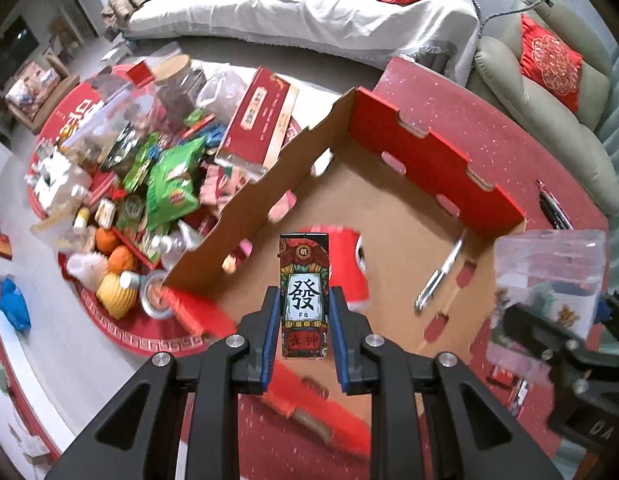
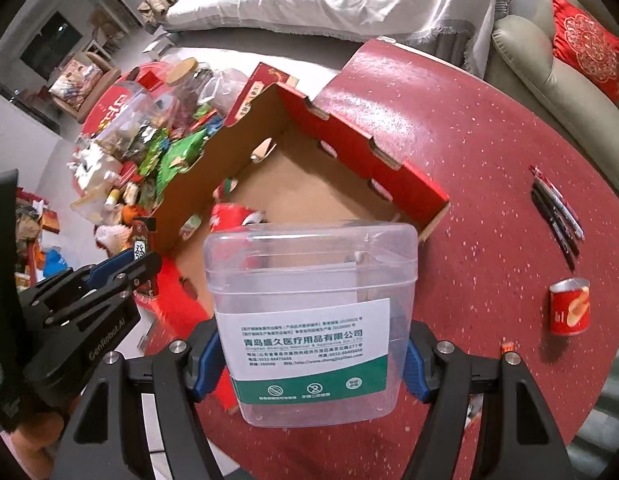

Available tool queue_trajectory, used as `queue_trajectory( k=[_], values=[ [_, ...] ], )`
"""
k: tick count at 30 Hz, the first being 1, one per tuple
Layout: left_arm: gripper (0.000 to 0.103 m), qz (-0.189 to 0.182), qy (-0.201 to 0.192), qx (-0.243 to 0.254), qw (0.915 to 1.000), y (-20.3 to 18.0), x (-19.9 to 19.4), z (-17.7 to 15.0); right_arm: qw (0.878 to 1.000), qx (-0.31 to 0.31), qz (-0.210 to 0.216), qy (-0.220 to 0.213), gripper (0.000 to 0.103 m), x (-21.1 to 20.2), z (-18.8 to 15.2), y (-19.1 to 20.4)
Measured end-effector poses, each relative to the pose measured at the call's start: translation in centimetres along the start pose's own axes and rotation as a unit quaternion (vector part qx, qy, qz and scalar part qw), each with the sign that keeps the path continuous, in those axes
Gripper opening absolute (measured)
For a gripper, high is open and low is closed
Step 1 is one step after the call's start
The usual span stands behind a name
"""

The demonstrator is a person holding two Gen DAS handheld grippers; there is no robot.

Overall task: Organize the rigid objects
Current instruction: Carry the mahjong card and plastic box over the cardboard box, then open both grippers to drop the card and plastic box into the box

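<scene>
Clear plastic tub (image 2: 313,320) clamped in right tool (image 2: 311,364); left tool (image 1: 303,320) clamps card box (image 1: 304,296).

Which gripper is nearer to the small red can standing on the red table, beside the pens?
Right. The right gripper, holding the clear plastic container, has the red can close on its right. The left gripper, holding the mahjong-print box, is beyond the container.
</scene>
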State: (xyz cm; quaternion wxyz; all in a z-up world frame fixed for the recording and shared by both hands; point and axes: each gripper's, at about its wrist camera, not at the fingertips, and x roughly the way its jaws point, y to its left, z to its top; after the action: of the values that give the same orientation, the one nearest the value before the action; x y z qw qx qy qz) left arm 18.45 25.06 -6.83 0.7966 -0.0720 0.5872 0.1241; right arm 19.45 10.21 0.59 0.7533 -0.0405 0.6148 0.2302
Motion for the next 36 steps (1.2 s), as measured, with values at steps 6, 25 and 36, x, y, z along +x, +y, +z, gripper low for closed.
queue_trajectory(
  k=[6, 25, 36],
  values=[
    [0.025, 0.001, 0.008, 0.002, 1.0, -1.1, 3.0, 3.1, 1.0, 0.029, -0.001, 0.009, 0.072, 2.8, 2.2, -1.2],
    [0.026, 0.019, 0.046, 0.045, 0.9978, -3.3, 10.2, 5.4, 0.997, 0.052, -0.028, 0.053, 0.072, 8.9, 4.4, -3.8],
    [0.091, 0.0, 0.044, 0.03, 0.9986, -2.0, 10.3, 5.4, 0.997, 0.064, 0.019, 0.035, 0.103, 8.4, 4.0, -4.9]
  ],
)
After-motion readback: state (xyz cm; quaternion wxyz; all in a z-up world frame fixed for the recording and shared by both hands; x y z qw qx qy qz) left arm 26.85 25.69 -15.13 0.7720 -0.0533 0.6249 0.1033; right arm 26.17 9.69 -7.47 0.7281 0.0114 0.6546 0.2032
